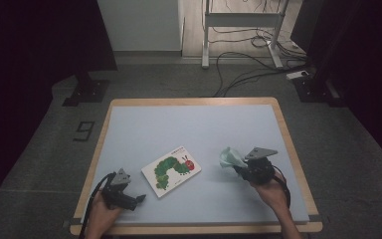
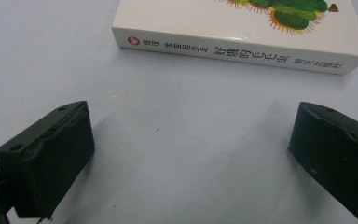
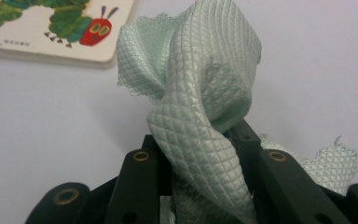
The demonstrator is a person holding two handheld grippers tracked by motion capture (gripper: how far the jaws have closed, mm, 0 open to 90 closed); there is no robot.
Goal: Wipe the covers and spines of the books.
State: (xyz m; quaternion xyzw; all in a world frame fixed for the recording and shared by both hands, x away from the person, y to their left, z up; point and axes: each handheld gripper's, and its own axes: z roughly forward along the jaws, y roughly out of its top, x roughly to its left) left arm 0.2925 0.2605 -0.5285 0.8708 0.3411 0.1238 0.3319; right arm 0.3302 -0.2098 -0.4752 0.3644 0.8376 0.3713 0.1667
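The right gripper [image 1: 239, 168], at the lower right of the high view, had its jaws clenched on a pale green cloth [image 1: 230, 157] bunched above the bench [image 1: 204, 124]. The picture book [image 1: 171, 170] lay flat at lower centre, seemingly not yet wiped. The left gripper [image 1: 138, 199] rested at lower left, jaws released and empty, just short of the book's spine.

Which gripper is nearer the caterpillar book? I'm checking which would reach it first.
Left. The left gripper sits just off the book, jaws open toward its spine; the right gripper, holding a green cloth, is farther off.
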